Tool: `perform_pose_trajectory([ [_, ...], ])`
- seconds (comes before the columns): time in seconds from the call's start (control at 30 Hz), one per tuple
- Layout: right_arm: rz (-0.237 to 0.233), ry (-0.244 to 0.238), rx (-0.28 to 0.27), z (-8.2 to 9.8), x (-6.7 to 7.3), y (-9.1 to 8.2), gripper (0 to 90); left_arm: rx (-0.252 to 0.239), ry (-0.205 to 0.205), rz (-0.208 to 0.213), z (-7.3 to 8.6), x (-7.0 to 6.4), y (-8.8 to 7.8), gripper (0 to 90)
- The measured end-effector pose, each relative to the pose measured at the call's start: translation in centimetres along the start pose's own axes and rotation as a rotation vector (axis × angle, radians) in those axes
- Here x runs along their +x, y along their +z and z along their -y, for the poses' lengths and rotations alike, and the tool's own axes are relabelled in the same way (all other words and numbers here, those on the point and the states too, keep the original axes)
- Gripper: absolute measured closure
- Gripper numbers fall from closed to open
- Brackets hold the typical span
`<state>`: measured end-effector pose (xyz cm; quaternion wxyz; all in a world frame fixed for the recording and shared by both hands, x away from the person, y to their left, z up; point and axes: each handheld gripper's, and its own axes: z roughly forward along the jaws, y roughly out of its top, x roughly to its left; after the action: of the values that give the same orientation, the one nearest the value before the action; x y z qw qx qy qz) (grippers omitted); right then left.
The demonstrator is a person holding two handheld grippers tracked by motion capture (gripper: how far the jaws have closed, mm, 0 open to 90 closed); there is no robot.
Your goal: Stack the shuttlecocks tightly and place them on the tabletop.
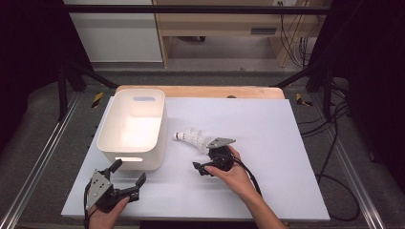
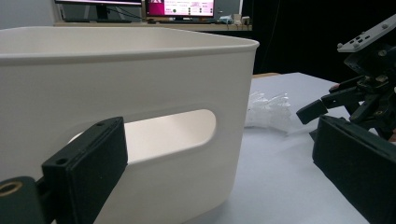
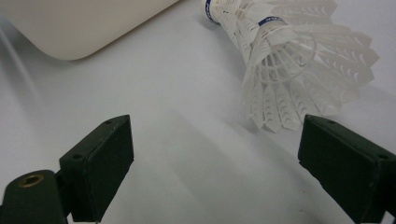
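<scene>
Right gripper [image 3: 215,172] spread wide just short of the shuttlecocks [image 3: 289,60]; we straddle the skirt, pinch gently. Left gripper [image 1: 128,175] open, idle beside the bin [image 1: 136,143].

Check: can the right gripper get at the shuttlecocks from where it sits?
Probably yes. The right gripper has its jaws open, and the shuttlecocks lie on their side just ahead on the bare white table. Nothing sits between them; the white bin stands off to one side.
</scene>
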<state>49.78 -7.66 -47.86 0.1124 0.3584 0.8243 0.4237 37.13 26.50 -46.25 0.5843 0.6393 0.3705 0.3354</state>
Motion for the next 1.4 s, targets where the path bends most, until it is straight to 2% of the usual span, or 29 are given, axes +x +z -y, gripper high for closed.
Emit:
perform_pose_trajectory([
  [0.53, -0.001, 0.006, -0.021, -0.2, 0.4, 0.6, 12.6, -0.001, 0.002, 0.000, 0.0, 0.0, 0.0, 3.3],
  [1.4, 0.032, 0.017, -0.062, -0.4, 0.4, 1.2, 18.0, -0.001, 0.002, 0.002, 0.0, 0.0, 0.0, 3.3],
])
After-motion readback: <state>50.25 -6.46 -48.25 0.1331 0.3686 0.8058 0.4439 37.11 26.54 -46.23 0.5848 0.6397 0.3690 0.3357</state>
